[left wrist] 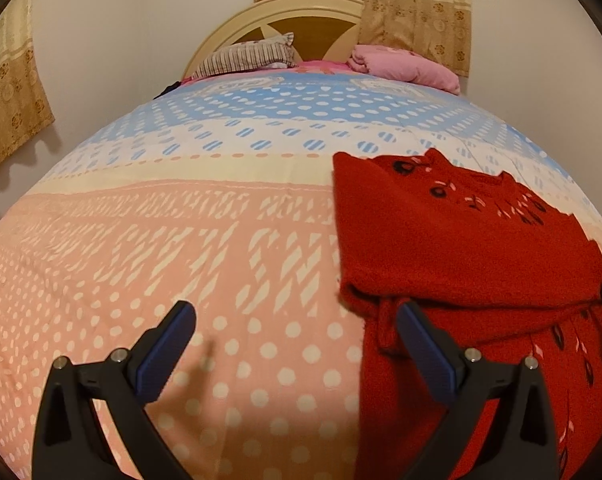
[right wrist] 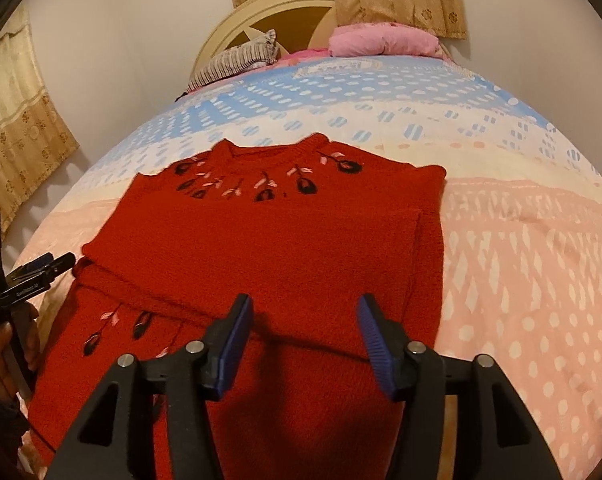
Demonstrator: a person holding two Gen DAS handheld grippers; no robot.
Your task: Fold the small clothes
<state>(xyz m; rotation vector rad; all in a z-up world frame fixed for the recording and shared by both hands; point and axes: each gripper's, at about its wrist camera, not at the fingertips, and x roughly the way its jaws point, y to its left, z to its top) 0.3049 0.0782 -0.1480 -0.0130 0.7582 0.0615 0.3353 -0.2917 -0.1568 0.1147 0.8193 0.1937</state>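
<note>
Step in hand: release after a fold. The red knitted sweater with black and pink embroidered flowers [right wrist: 285, 248] lies partly folded on the patterned pink-and-blue bedspread [right wrist: 521, 248], toward its near edge. Right gripper [right wrist: 305, 340] stands half open above the knit, holding nothing. Left gripper [left wrist: 297, 348] gapes wide, empty, seemingly clear of the cloth. Next move calls for pinching the near hem

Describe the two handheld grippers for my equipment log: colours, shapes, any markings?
Both match: the left gripper and right gripper have black, triangular cut-out finger arms with silver pivot bolts and ribbed blue pads. Seen from the right wrist view, the left one carries small white lettering, unreadable, and a thin black cable.
</note>
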